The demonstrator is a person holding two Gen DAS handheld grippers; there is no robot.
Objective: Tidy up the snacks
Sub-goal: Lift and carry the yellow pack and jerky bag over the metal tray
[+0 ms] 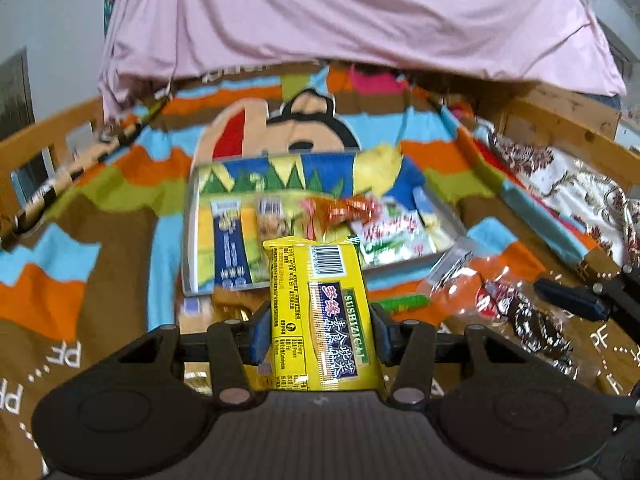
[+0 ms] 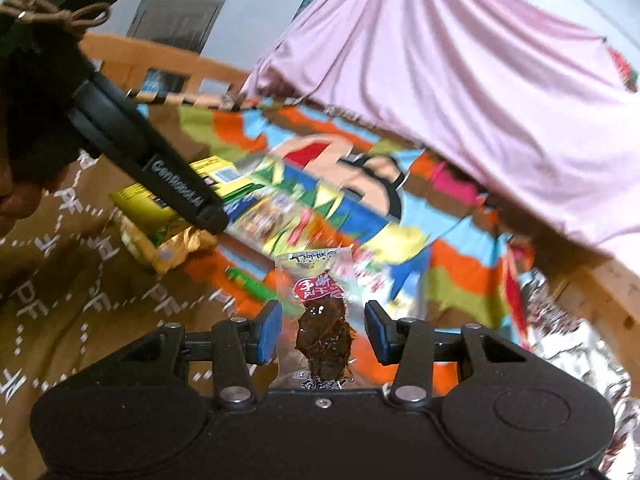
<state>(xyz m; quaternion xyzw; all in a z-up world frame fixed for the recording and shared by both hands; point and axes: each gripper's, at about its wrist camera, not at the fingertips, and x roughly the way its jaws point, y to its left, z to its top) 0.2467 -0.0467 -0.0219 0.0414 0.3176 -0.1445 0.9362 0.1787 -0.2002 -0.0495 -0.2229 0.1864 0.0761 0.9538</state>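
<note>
My left gripper [image 1: 318, 334] is shut on a yellow snack packet [image 1: 320, 312], held above the blanket just in front of a shallow tray [image 1: 191, 240] with several snack packets in it. My right gripper [image 2: 322, 332] has a clear packet with a dark brown snack [image 2: 322, 320] standing between its blue pads [image 2: 268, 334]; gaps show on both sides, so the jaws look apart. The left gripper's arm [image 2: 160, 160] and its yellow packet [image 2: 152, 208] show at the upper left of the right wrist view. The right gripper's fingertip [image 1: 572, 300] shows at the right edge of the left wrist view.
A colourful cartoon blanket [image 1: 100, 208] covers a wooden-railed bed [image 1: 560, 120]. A pink sheet [image 1: 340, 12] hangs at the back. Loose snack packets [image 1: 500, 296] lie right of the tray, with a green packet [image 1: 404, 302] and gold ones [image 2: 176, 252] close by.
</note>
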